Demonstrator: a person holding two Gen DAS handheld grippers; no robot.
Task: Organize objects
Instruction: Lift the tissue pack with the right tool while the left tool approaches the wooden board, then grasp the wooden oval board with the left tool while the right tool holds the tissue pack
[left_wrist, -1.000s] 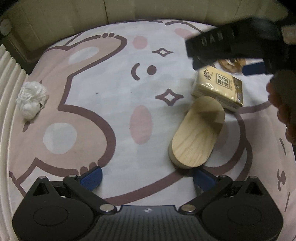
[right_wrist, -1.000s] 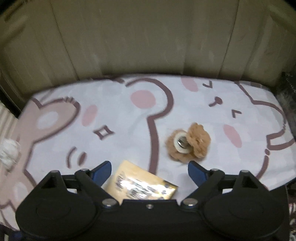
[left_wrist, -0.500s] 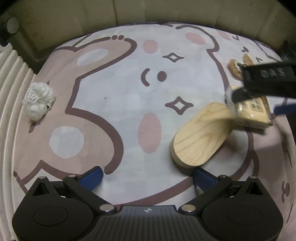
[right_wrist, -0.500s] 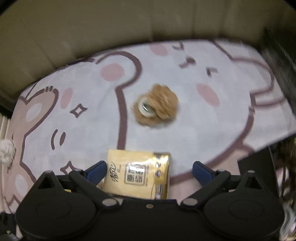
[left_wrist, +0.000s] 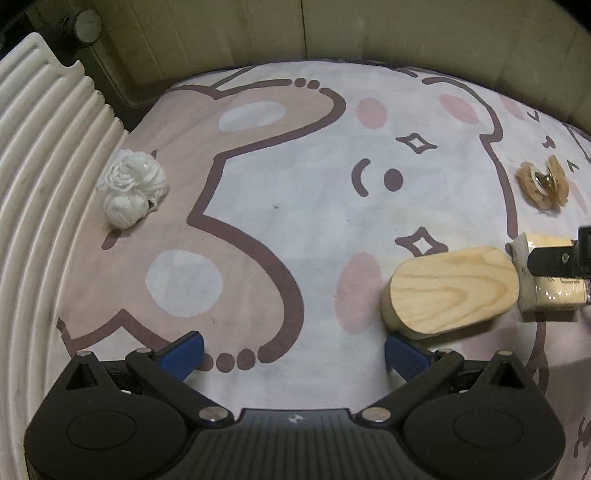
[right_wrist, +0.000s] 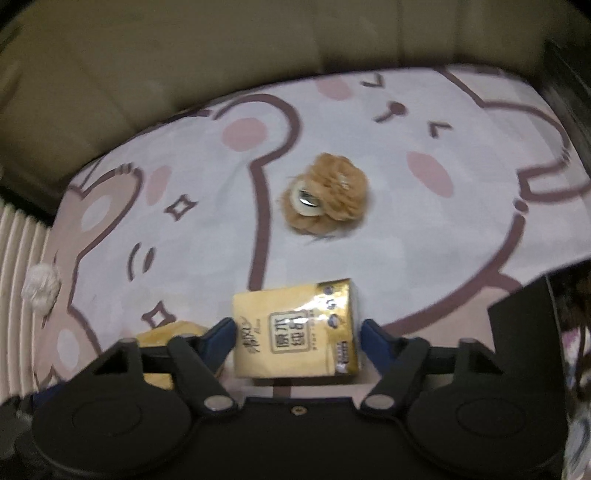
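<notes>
A yellow tissue pack (right_wrist: 295, 328) lies on the cartoon mat (left_wrist: 295, 221), between the blue pads of my right gripper (right_wrist: 297, 334). Its jaws are closing, and both pads reach the pack's short sides. In the left wrist view the same pack (left_wrist: 546, 295) sits at the far right with a black finger (left_wrist: 550, 262) across it. An oval wooden block (left_wrist: 454, 291) lies against the pack, just beyond the right pad of my left gripper (left_wrist: 293, 352). That gripper is open and empty, low over the mat. The wooden block (right_wrist: 162, 336) peeks from behind the right gripper's left finger.
A white yarn flower (left_wrist: 131, 188) lies at the mat's left edge, next to a white ribbed board (left_wrist: 37, 184). A brown fluffy ornament with a metal disc (right_wrist: 325, 195) sits beyond the pack. Beige panels stand behind the mat. A black box corner (right_wrist: 524, 310) juts in at right.
The right gripper came down over the tissue pack and its jaws narrowed from wide apart onto the pack's sides. The left gripper rolled slightly and stayed open by the wooden block.
</notes>
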